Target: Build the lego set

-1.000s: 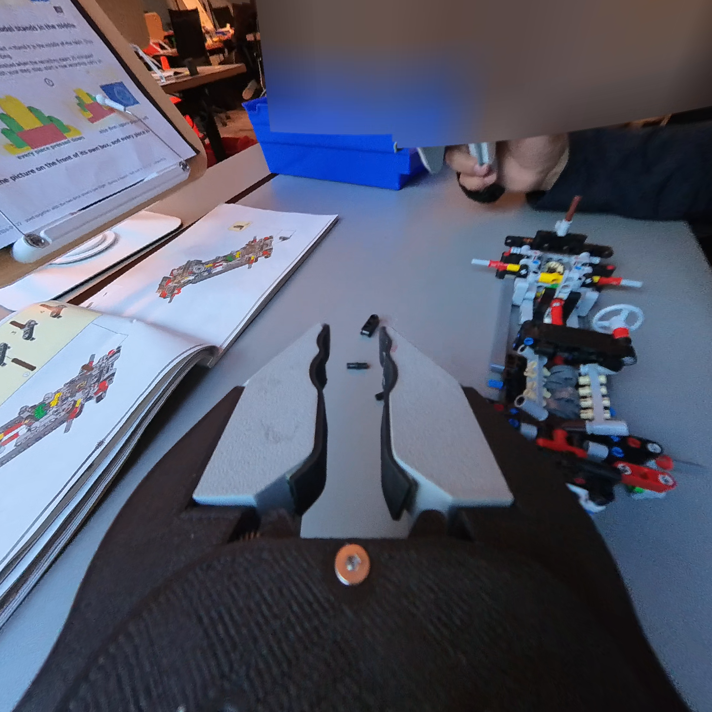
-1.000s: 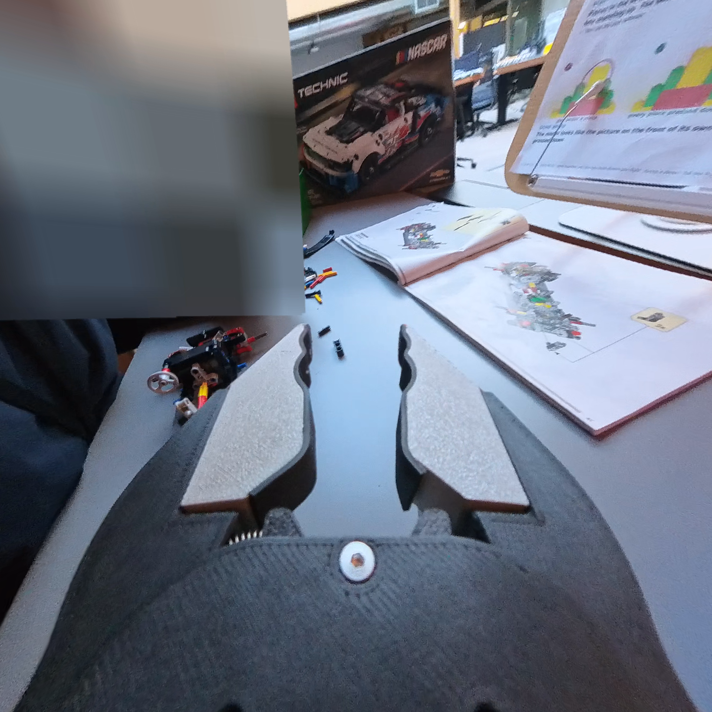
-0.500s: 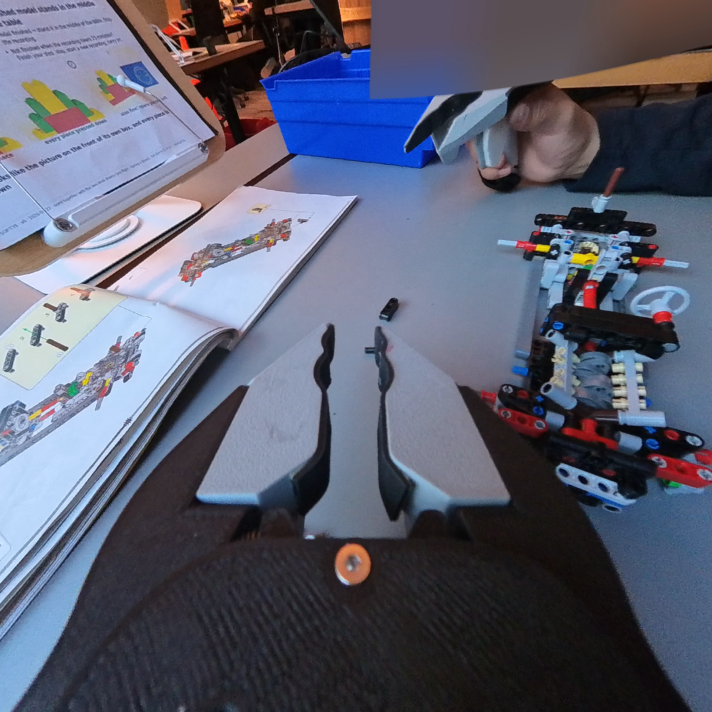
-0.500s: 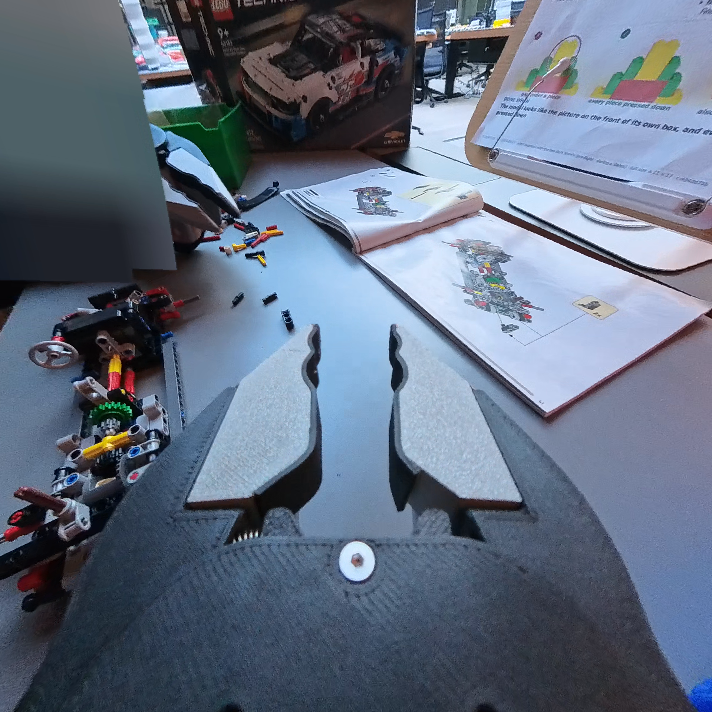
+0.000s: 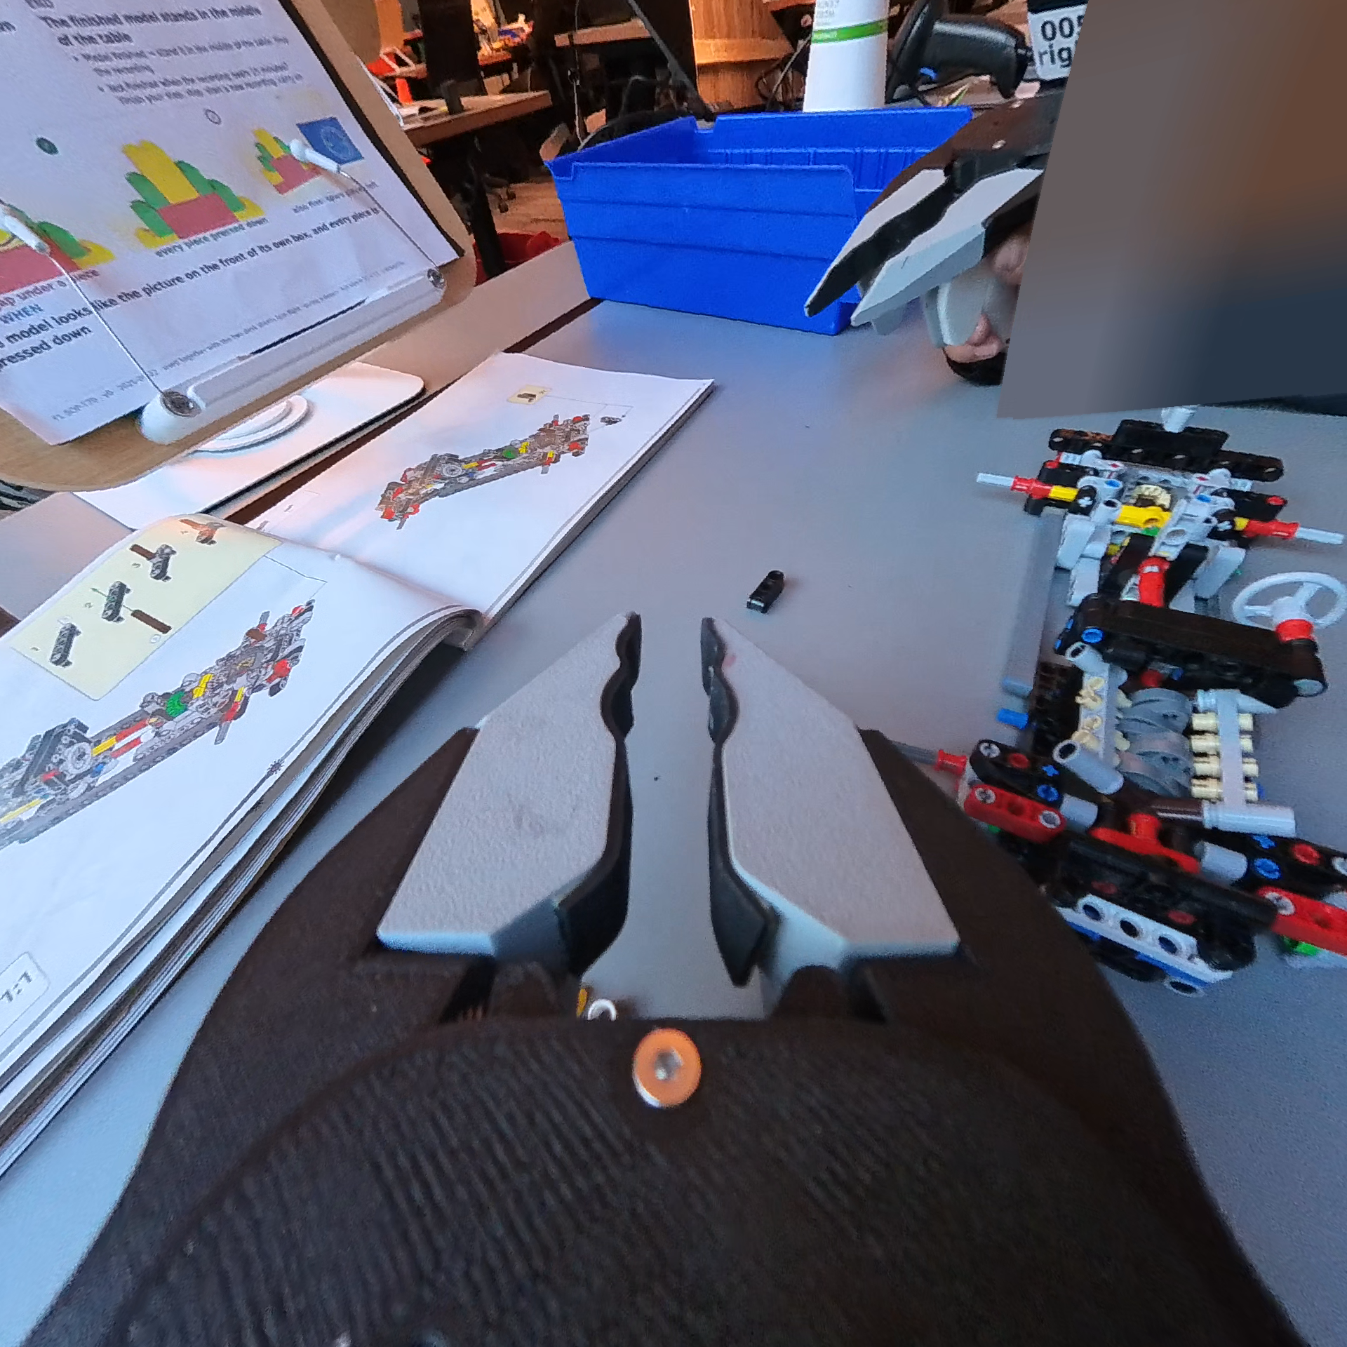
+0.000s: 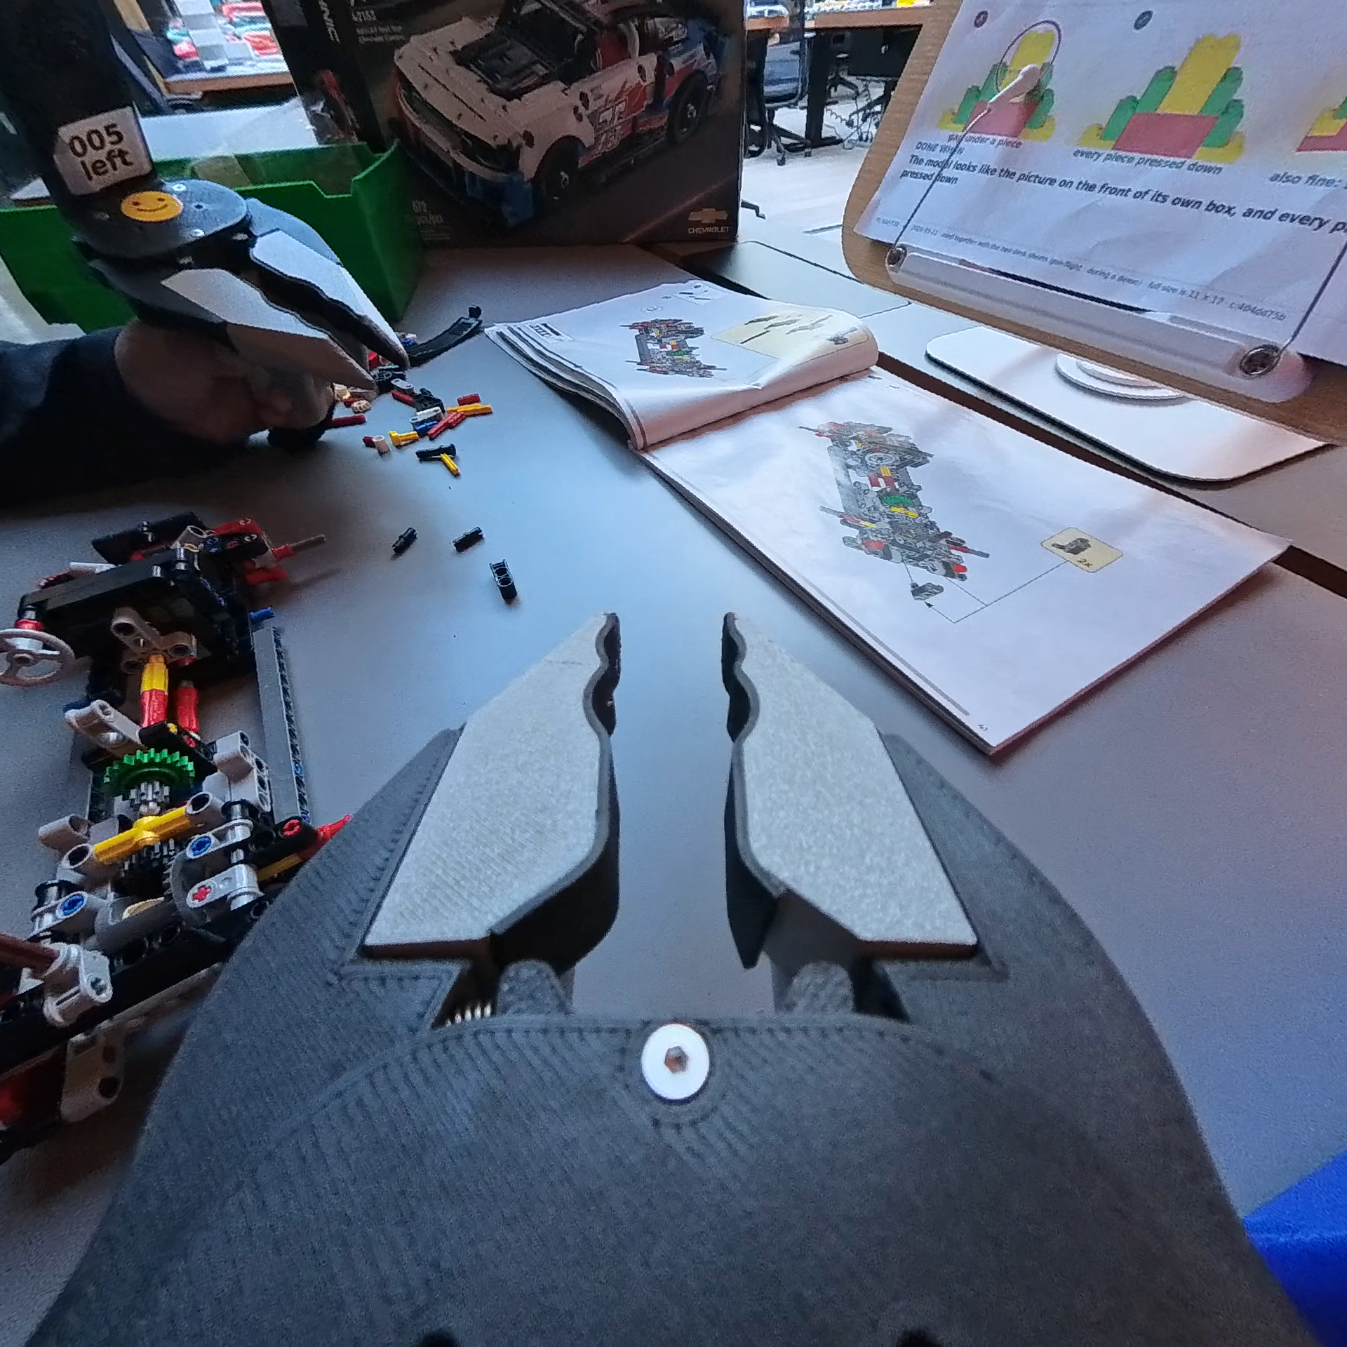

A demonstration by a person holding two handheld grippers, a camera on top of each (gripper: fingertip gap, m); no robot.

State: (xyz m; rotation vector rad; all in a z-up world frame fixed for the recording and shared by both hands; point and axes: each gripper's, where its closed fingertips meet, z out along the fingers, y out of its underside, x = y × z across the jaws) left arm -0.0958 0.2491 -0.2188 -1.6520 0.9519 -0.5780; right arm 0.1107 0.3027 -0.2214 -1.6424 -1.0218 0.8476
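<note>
My left gripper [image 5: 670, 627] hovers over the grey table [image 5: 838, 474], jaws a narrow gap apart with only bare table between the pads. A small black connector [image 5: 765, 590] lies just ahead and to the right of its tips. My right gripper [image 6: 670, 623] is open and empty above the table, and the same connector [image 6: 503, 579] lies ahead to its left, near two black pins [image 6: 404, 541]. A half-built brick car chassis [image 5: 1166, 692] lies to the right in the left wrist view and to the left in the right wrist view [image 6: 146, 729]. Each gripper also shows in the other's view [image 6: 383, 372] [image 5: 838, 310].
An open instruction booklet [image 5: 291, 619] [image 6: 911, 525] lies on the table. A sheet on a stand [image 5: 182, 182] stands behind it. A blue bin [image 5: 700, 219], a green bin [image 6: 350, 211] and the set's box [image 6: 554, 124] stand at the table's edges. Loose small pieces [image 6: 430, 423] lie near the left gripper's tips. Left tips to right tips: about 20 centimeters. My left tips are roughly 11 centimeters from the small black connector [image 5: 765, 590]. It is also in sight in the right wrist view [image 6: 501, 574].
Both grippers' jaws have narrowed on air. Both have lifted and tilted, so more of the table shows. The small black pin that lay between my left fingertips is out of that view.
</note>
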